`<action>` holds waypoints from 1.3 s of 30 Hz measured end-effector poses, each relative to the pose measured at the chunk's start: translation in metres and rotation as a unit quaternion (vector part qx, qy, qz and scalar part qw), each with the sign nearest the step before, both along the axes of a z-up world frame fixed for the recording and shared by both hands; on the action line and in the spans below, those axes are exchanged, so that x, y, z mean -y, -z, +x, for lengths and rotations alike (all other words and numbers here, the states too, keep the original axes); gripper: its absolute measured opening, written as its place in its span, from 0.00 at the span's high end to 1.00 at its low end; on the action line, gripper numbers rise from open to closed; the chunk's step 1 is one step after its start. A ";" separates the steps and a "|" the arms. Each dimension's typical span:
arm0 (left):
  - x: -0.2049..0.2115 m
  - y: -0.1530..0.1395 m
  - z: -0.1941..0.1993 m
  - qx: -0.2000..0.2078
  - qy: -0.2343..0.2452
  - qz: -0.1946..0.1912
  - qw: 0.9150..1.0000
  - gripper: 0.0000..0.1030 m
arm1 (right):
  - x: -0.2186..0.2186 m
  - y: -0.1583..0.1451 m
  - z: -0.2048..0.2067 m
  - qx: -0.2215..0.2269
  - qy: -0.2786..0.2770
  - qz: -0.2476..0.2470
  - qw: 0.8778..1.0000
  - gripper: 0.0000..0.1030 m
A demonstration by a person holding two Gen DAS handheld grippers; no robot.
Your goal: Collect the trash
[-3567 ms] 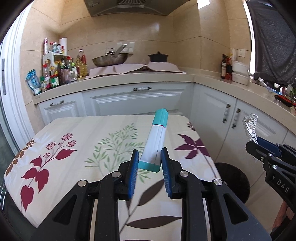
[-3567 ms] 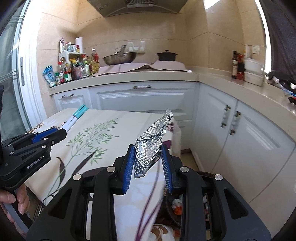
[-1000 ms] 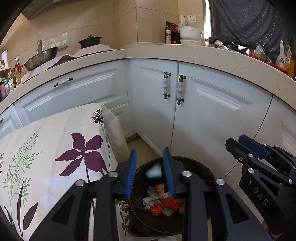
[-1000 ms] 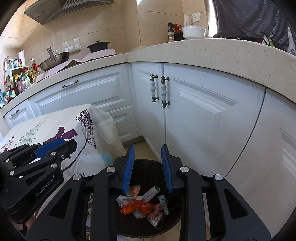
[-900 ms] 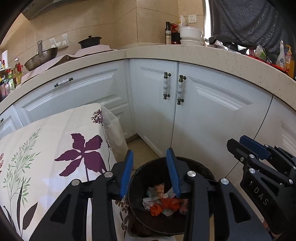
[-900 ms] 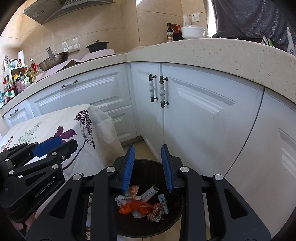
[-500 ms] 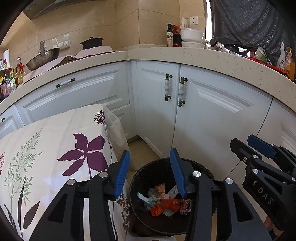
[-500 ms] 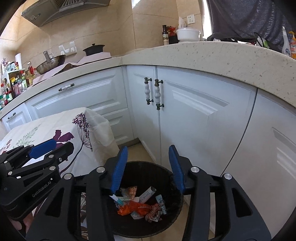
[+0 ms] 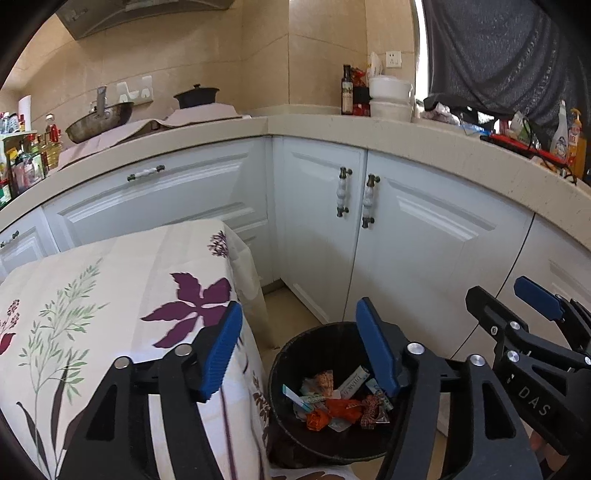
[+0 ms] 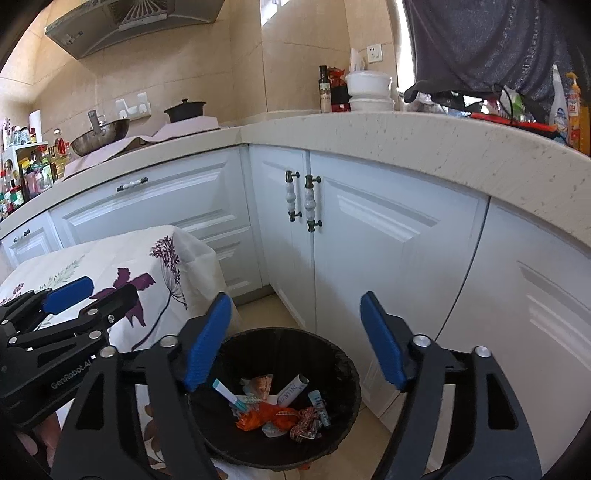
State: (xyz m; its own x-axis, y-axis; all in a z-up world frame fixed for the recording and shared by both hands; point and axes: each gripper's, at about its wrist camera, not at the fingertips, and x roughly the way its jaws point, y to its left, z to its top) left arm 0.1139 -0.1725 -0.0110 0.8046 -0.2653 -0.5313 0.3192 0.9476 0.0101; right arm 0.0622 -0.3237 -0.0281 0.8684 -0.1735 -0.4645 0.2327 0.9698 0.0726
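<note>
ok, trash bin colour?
Black bin, clearest in the right wrist view.

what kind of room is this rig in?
Almost certainly a home kitchen: a range hood over a wok and a black pot on the stove, white cabinets under a stone countertop, and a black trash bin on the floor.
</note>
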 end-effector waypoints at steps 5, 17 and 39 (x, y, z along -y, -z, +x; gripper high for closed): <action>-0.016 -0.009 -0.011 0.012 -0.008 -0.003 1.000 0.27 | -0.013 -0.008 -0.011 0.005 -0.007 0.002 1.000 0.25; -0.064 -0.031 -0.043 0.040 -0.026 -0.003 0.999 0.18 | -0.052 -0.036 -0.043 0.025 -0.024 -0.007 0.999 0.21; -0.118 -0.050 -0.082 0.054 -0.053 -0.031 0.997 0.18 | -0.095 -0.065 -0.088 0.050 -0.031 -0.038 0.998 0.19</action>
